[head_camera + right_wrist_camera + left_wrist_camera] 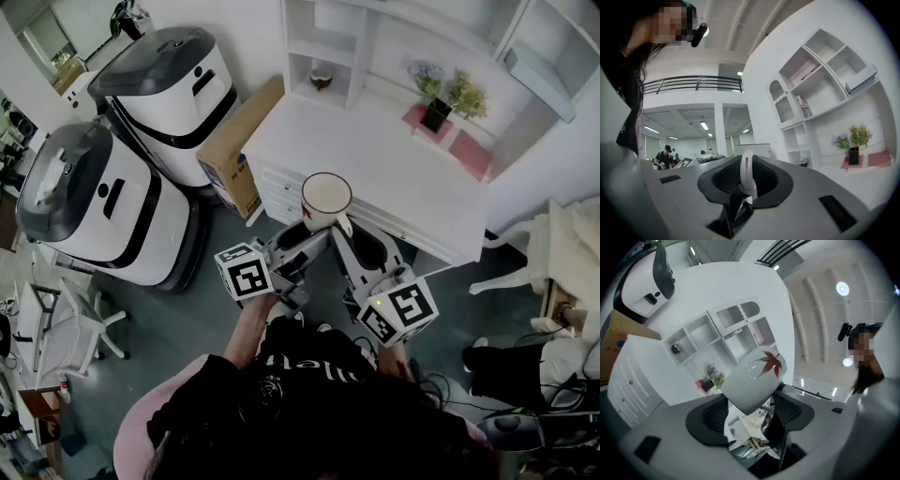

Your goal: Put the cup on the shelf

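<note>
- The cup (326, 197) is held upright at the centre of the head view, at the white worktop's (375, 155) near edge.
- The right claw (746, 183) is clamped on its handle.
- The left claw (750, 414) is spread wide, with the cup's base between its jaws.

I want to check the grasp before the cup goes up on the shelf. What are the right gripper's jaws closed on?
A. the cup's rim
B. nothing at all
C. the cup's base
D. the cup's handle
D: in the right gripper view, the white loop of the cup's handle stands pinched between the pads of the right gripper.
</note>
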A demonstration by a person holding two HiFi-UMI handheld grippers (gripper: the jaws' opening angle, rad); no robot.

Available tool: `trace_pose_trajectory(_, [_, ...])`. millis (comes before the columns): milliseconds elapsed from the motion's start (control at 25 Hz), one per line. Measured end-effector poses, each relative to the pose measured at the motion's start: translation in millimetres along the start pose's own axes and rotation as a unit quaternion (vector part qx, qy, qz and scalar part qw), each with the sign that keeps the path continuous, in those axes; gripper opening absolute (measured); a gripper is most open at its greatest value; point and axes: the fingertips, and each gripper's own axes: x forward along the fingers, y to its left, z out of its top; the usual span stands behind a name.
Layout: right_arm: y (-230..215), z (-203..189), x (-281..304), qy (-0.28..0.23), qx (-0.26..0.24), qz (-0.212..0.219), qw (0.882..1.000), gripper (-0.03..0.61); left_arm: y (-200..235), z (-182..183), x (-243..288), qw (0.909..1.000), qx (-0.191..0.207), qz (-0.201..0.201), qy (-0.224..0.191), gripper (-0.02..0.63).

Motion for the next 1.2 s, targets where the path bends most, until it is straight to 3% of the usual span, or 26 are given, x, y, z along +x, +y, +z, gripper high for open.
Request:
trace_pose_trajectory(680, [2.9,-2.7,-26.5,-0.002,0.001,0.019,1.000,0.091,-15.2,-22.3,-0.8,0.9999,0.007,0.013,-0.006,0.307])
trace_pose_trajectory(1200, [13.5,-21.9,-47.7,0.011,0.015,0.046,0.999,0.091,-18.8,-51.9,-17.8,0.9988,-0.004,0.046,-0.016,0.307])
